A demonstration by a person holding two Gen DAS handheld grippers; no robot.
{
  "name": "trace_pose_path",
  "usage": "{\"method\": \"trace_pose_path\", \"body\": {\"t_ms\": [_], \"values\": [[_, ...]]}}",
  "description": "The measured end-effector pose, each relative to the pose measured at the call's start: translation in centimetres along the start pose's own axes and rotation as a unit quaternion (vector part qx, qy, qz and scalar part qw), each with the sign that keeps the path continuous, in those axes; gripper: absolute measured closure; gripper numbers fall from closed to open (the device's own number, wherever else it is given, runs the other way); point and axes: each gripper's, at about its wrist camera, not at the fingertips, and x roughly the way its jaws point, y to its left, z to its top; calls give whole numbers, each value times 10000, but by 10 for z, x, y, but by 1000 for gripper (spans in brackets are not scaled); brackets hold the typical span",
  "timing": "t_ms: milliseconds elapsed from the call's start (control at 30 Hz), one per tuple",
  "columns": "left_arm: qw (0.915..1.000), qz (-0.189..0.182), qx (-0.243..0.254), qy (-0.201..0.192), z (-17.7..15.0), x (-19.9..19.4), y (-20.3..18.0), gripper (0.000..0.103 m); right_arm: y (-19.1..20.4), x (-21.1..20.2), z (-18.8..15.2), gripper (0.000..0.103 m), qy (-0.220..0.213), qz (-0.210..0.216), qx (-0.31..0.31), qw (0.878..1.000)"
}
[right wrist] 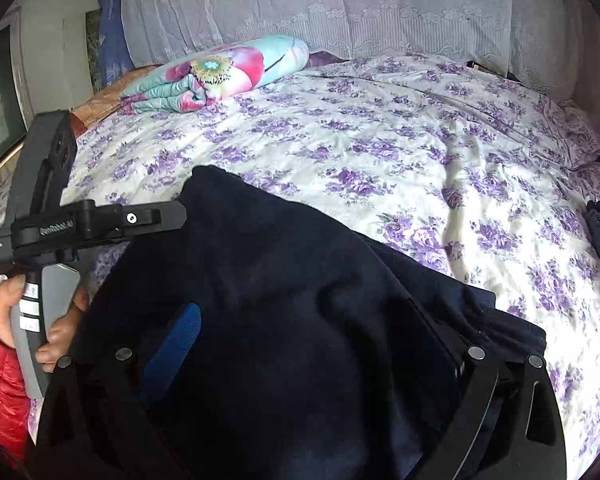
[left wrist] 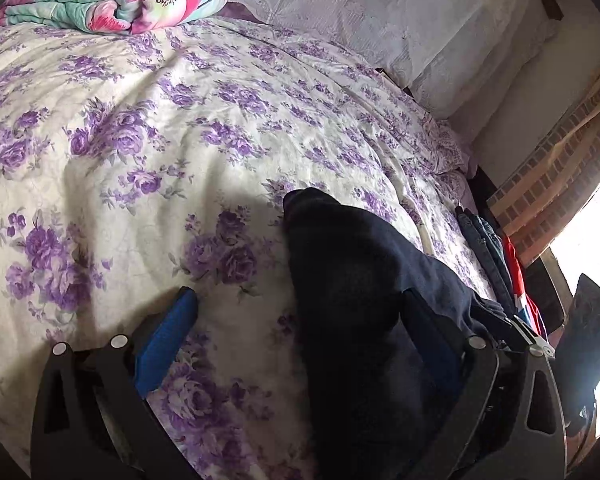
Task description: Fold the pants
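The left gripper (left wrist: pixel 300 320) has its jaws spread wide. One blue pad (left wrist: pixel 168 340) lies over the floral bedspread (left wrist: pixel 120 152); the opposite finger lies against the dark navy pants (left wrist: pixel 352 272), and fabric lies between the two fingers without being pinched. In the right wrist view, the right gripper (right wrist: pixel 304 332) also has its jaws spread, with the pants bunched between and over the fingers; one blue pad (right wrist: pixel 176 340) shows at the left, partly covered by cloth. No grip on the cloth can be confirmed.

The pants lie in a loose heap at the near edge of the bed, on top of the bedspread, with one narrow end reaching toward the middle of the bed. The left gripper's body is visible in the right wrist view, held by the person's left hand (right wrist: pixel 60 320) just beside the pants.

Near the bed's right edge lies a stack of folded clothes (left wrist: pixel 488 240). At the far side, a rolled flowered quilt (right wrist: pixel 220 72) rests on the bedspread, in front of a lace curtain (right wrist: pixel 340 8).
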Motion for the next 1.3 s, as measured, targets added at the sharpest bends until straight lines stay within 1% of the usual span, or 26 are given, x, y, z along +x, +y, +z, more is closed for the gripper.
{"method": "trace_pose_path", "body": {"t_ms": [67, 167, 233, 267, 300, 333, 367, 433, 500, 567, 633, 667, 700, 733, 767, 800, 833, 900, 933, 967, 1033, 1100, 1133, 1167, 1233, 1300], "values": [[10000, -50, -41, -19, 0, -1, 2, 5, -6, -26, -5, 3, -359, 173, 208, 9990], [10000, -39, -35, -25, -1, -1, 1, 5, -8, -53, -9, 3, -504, 174, 138, 9985], [10000, -32, -35, -27, -1, -1, 0, 5, -11, -55, -21, 3, -371, -147, -75, 9992], [10000, -31, -33, -28, -1, -1, 0, 5, -14, -47, -31, 3, -188, -407, -181, 9988], [10000, -35, -35, -29, -1, -1, 0, 5, -17, -36, -41, 3, -49, -559, -334, 9979], [10000, -35, -37, -29, -1, -1, 0, 5, -17, -31, -48, 3, -182, -629, -528, 9965], [10000, -28, -38, -33, -2, -1, 0, 5, -16, -33, -50, 3, -233, -639, -555, 9961], [10000, 23, -37, -51, -4, -4, -1, 5, -12, -43, -46, 3, -362, -818, -568, 9944], [9996, 228, 34, -141, -13, -14, -7, 5, -8, -65, -45, 3, -838, -814, -637, 9911], [9985, 340, 338, -253, -32, -32, -22, 5, -12, -83, -45, 3, -1145, -882, -660, 9873], [9952, 402, 827, -345, -55, -50, -43, 5, -25, -90, -46, 3, -1219, -1186, -542, 9839], [9904, 539, 1218, -363, -68, -57, -58, 5, -34, -89, -48, 3, -1134, -1296, -440, 9841], [9820, 832, 1666, -318, -79, -59, -72, 5, -43, -83, -50, 3, -961, -1317, -332, 9861], [9722, 1171, 2018, -217, -88, -55, -81, 5, -54, -69, -54, 3, -617, -1240, -199, 9902], [9595, 1582, 2332, -59, -98, -44, -87, 5, -64, -48, -60, 3, -114, -1067, -46, 9942], [9571, 1710, 2340, -3, -102, -39, -86, 4, -74, -34, -64, 3, 215, -731, 227, 9968], [9644, 1639, 2076, 37, -98, -38, -80, 4, -87, -36, -64, 3, 212, -368, 653, 9970], [9821, 1271, 1351, 320, -91, -36, -59, 4, -102, -38, -70, 3, 173, 48, 1120, 9935], [9884, 1071, 1006, 376, -90, -38, -48, 4, -104, -38, -72, 3, 164, 105, 1205, 9925], [9902, 1027, 894, 310, -91, -42, -45, 4, -102, -43, -72, 3, 109, 48, 1223, 9924], [9910, 1027, 856, 99, -92, -57, -50, 5, -91, -61, -67, 3, -245, -82, 1049, 9941], [9903, 966, 986, -173, -85, -71, -65, 5, -78, -82, -49, 3, -741, -111, 729, 9945], [9874, 1067, 1126, -330, -78, -75, -74, 5, -70, -88, -38, 3, -877, -147, 574, 9944], [9836, 1191, 1289, -409, -72, -75, -86, 5, -65, -88, -26, 3, -912, -173, 440, 9947], [9747, 1443, 1656, -403, -60, -63, -107, 5, -54, -70, -8, 3, -717, -199, 203, 9970], [9662, 1642, 1988, 2, -54, -28, -116, 5, -49, -35, -3, 3, -244, -86, 126, 9996]]}}
